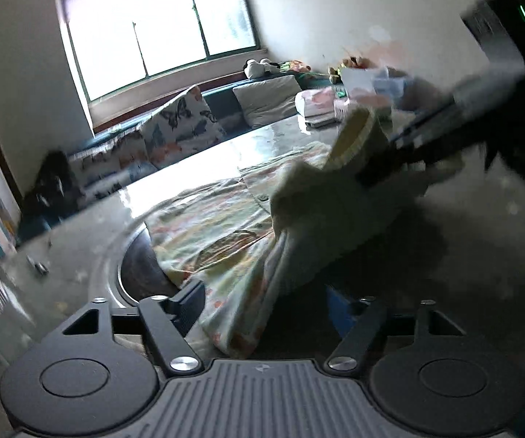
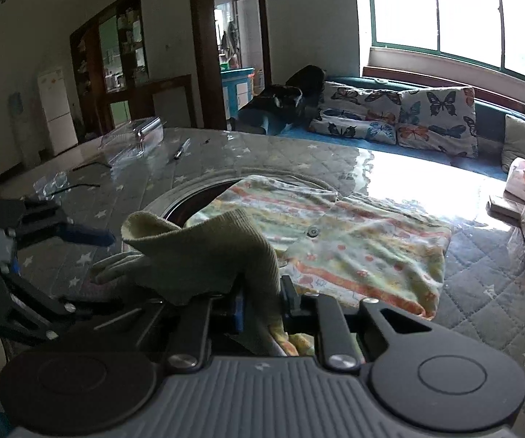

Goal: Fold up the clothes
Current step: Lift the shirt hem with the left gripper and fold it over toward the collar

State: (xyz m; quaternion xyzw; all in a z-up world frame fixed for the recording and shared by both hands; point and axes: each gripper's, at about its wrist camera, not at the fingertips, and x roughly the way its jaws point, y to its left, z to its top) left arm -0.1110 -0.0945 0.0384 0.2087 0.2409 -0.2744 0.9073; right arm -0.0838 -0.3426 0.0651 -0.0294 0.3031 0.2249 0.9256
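Cotton-knit softness throughout, judging by the drape: light, limp, with no stiffness to hold a crease unaided.

At far left, the left gripper (image 1: 264, 297), jaws spread wide, holding nothing, low over the near edge of the cloth, with a fold of fabric loose between the fingers but not pinched.

Next along, a ribbed cuff (image 2: 204, 244) in pale green, raised off the surface and curling over on itself. Clamped just below that cuff, the right gripper (image 2: 262, 303), jaws closed tight on the sleeve fabric so that the sleeve stands up in a peak.

Further right, the body of the garment (image 2: 353, 255), printed in orange, yellow and green bands, spread fairly flat on the quilted table (image 2: 481, 292), a dark snap button (image 2: 312, 233) near the middle. Far corner draped over the round opening (image 2: 189, 208) sunk into the tabletop, so unsupported there and likely to sag in.

Probably a sleeve fold in hand, though how far along the folding stands cannot be settled from this.

Likely to slide easily on the glossy table cover and bunch rather than pivot. Better gripped at ribbing, hems or seams, where the thicker layers give the pads something to bite. Thin printed panel apt to stretch or slip out if pinched alone.
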